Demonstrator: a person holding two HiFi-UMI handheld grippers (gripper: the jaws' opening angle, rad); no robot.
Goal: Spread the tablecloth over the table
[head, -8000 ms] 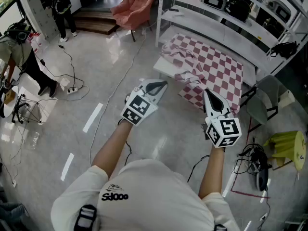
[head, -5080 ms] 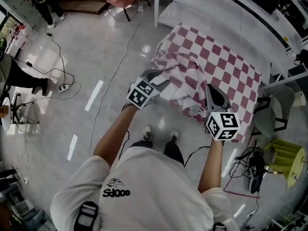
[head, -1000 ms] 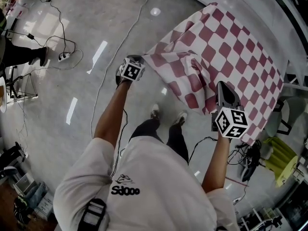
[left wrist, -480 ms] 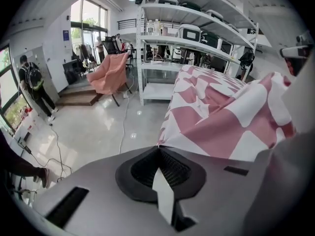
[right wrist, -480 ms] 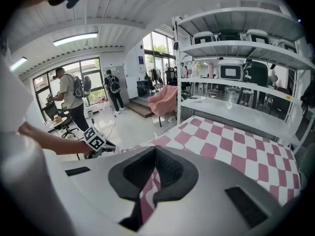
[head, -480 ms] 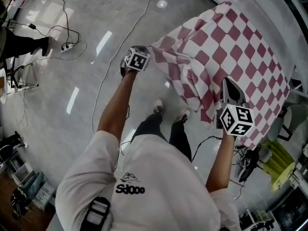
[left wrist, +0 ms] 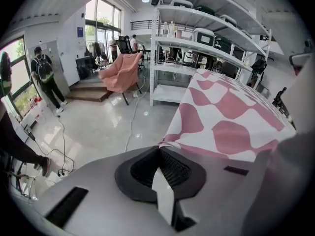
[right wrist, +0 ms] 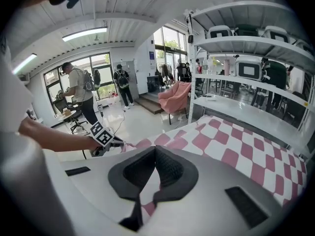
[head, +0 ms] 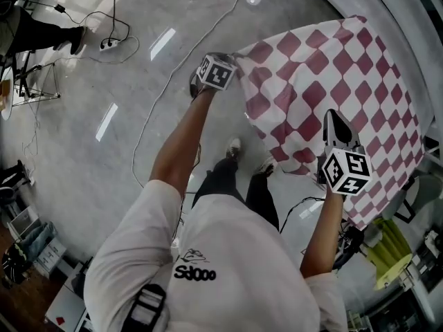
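Behind the tablecloth [left wrist: 231,117] stand shelves [left wrist: 197,45] and a chair [left wrist: 119,75].

The pink-and-white checked tablecloth [head: 325,68] is opened out and pulled nearly flat, with its far part lying level. Its near edge is lifted: 1 corner is pinched in the left tool [head: 232,59], a point further along in the right tool [head: 333,116], and the edge sags slightly between the 2.

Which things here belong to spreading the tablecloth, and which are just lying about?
In the job: red-and-white checked fabric tablecloth; left claw and right claw, both clamped on its edge.
Just lying about: pink upholstered armchair; white metal shelving; thin loose floor cable; white power strip.
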